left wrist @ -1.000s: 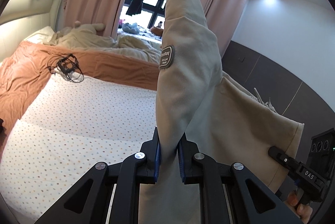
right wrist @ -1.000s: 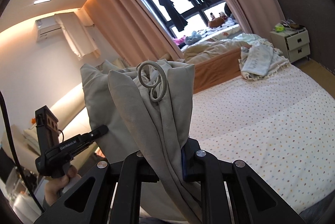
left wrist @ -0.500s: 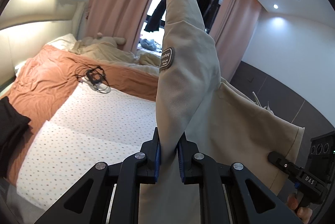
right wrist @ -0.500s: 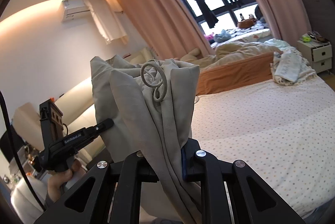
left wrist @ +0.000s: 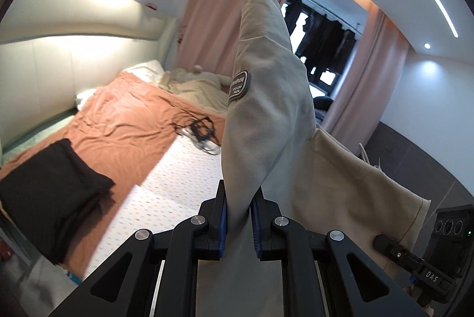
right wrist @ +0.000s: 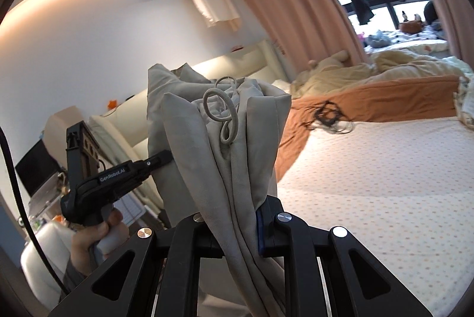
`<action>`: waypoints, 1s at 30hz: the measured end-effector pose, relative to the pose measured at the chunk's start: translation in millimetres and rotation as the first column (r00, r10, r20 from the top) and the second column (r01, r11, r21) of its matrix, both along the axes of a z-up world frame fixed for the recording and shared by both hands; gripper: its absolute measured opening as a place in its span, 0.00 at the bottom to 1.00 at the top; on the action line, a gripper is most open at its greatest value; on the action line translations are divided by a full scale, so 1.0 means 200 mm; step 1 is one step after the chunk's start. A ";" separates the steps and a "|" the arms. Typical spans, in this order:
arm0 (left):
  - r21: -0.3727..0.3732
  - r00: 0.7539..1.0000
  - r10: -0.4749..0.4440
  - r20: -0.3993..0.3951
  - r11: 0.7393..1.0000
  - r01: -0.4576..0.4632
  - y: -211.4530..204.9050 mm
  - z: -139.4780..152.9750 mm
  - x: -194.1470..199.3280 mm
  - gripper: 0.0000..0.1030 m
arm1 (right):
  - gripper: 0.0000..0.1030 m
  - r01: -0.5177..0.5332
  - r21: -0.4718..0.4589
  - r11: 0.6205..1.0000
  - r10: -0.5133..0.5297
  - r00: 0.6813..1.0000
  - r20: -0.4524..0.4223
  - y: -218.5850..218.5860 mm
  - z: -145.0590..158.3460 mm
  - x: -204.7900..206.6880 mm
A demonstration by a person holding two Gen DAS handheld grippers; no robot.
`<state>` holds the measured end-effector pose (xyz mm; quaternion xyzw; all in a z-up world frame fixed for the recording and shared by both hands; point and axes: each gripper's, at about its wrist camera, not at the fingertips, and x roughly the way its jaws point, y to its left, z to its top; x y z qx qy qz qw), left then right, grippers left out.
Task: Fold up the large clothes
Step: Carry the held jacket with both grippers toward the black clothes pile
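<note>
Beige jacket (left wrist: 266,115) hangs in the air above the bed (left wrist: 183,177), pinched between us: our left gripper (left wrist: 238,220) clamps a sleeve fold, our right gripper (right wrist: 237,223) clamps a bunched fold with a drawcord loop (right wrist: 220,109). Against a second ago, both views have swung across the room: a folded black garment (left wrist: 50,189) now shows at 8 o'clock in the left view, and the cable tangle (right wrist: 327,112) has entered the right view at 2 o'clock. Readable: "GenRobot.AI" on the left gripper, "DAS" on the right; the sleeve patch (left wrist: 238,86) is illegible.
</note>
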<state>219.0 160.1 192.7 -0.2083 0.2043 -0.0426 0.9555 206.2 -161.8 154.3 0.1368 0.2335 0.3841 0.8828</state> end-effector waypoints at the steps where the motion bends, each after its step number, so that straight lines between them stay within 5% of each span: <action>1: 0.001 1.000 0.015 -0.003 1.000 -0.015 0.05 -0.01 0.00 0.13 | 0.15 -0.018 0.001 1.000 0.018 1.000 -0.003 0.05 -0.01 0.02; 11: 0.005 0.993 0.120 -0.016 0.993 -0.120 0.51 -0.01 0.02 0.13 | 0.15 -0.189 -0.003 0.982 0.189 0.982 -0.021 0.55 -0.06 0.14; 30: 0.066 0.948 0.317 -0.032 0.947 -0.314 1.24 0.04 0.03 0.13 | 0.15 -0.451 -0.052 0.891 0.448 0.892 -0.058 1.51 -0.09 0.32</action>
